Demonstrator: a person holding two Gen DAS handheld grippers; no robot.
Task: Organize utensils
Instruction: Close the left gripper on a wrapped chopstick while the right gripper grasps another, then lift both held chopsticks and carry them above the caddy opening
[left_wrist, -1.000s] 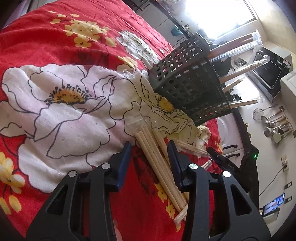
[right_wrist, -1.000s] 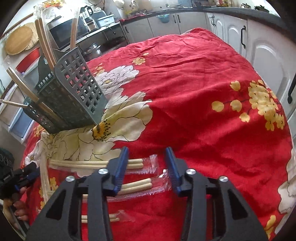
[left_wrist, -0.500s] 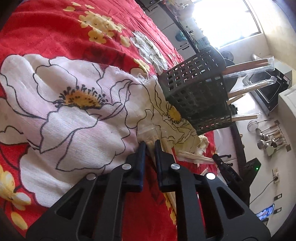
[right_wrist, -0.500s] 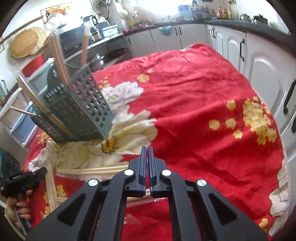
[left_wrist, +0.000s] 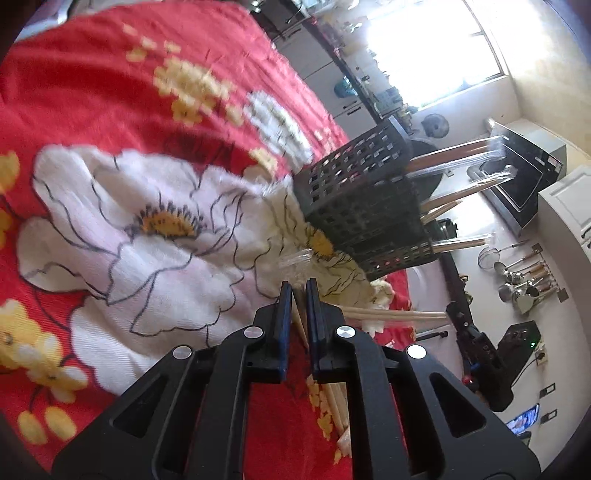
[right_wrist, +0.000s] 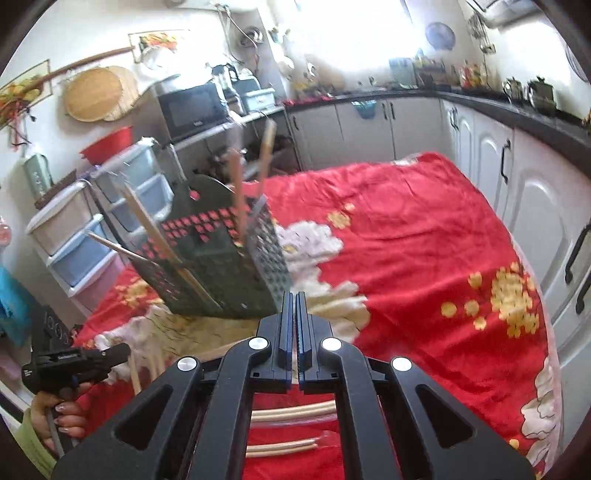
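Observation:
A dark lattice utensil basket (left_wrist: 362, 210) (right_wrist: 221, 266) stands on the red flowered cloth (right_wrist: 406, 240) with several wrapped chopsticks sticking out of it. My left gripper (left_wrist: 298, 286) is shut on a pair of pale chopsticks (left_wrist: 299, 319), and their clear wrapper tip (left_wrist: 295, 256) pokes out ahead toward the basket. My right gripper (right_wrist: 294, 295) is shut just in front of the basket's base, with a pale strip of wrapped chopsticks (right_wrist: 294, 371) showing between its jaws. The right wrist view also shows the left gripper (right_wrist: 123, 350) low on the left, held by a hand (right_wrist: 62, 410).
Two more wrapped pairs of chopsticks (right_wrist: 291, 406) lie on the cloth beneath my right gripper, and others (left_wrist: 391, 314) lie beside the basket. White cabinets (right_wrist: 535, 206) line the right side. Plastic drawers (right_wrist: 74, 236) stand behind the basket.
Both grippers went from open to shut on chopsticks. The right gripper then rose off the cloth toward the basket. The left one shifted slightly forward.

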